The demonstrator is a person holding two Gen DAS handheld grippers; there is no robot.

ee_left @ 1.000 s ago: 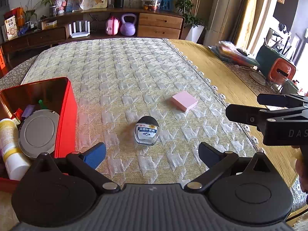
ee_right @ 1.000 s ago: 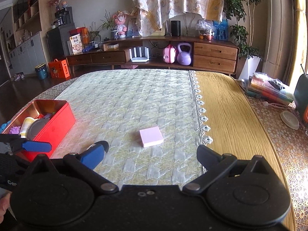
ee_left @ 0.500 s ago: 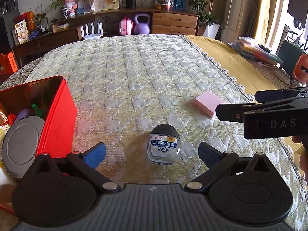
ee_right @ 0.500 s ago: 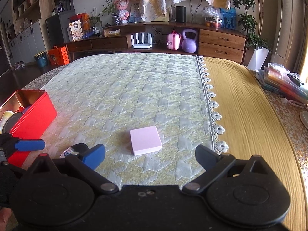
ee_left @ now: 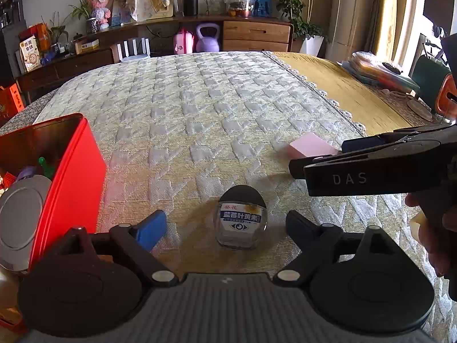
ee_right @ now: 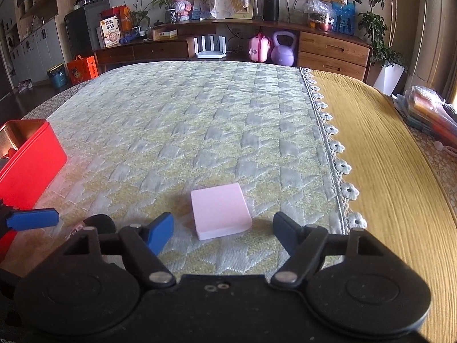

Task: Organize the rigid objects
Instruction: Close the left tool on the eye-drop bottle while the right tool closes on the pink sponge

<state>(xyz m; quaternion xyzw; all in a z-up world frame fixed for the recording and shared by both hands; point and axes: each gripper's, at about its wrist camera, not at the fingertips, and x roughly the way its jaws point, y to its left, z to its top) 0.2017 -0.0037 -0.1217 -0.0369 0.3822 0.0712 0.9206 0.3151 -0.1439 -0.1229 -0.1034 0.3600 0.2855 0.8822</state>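
Listing from my own tools outward. My left gripper (ee_left: pixel 225 227): fingers spread wide, holding nothing, low over the cloth. Between its fingertips, touching neither, a small clear glass jar with a black domed cap and a blue-and-white label (ee_left: pixel 241 220), lying on its side with the cap pointing away from me. My right gripper (ee_right: pixel 222 228): fingers likewise wide apart, empty. Just ahead of its tips, a flat square pink block (ee_right: pixel 220 213), resting flat on the cloth and touching neither finger; in the left view the same block sits beyond and to the right of the jar, partly hidden behind my right gripper.

To my left, a red rectangular metal tin (ee_left: pixel 71 183), open-topped, standing on the cloth near the jar but apart from it. Inside: a round grey metal lid (ee_left: pixel 21 214) leaning against the tin's wall, and small coloured items I cannot identify.

Under everything, a quilted pale green-and-cream patterned table cover (ee_right: pixel 185 120) with a lace flower edge, laid over a mustard-yellow ribbed cloth (ee_right: pixel 380 171). Beyond, a low wooden sideboard (ee_right: pixel 331 48) with a lilac kettlebell (ee_right: pixel 282 50) on its shelf.
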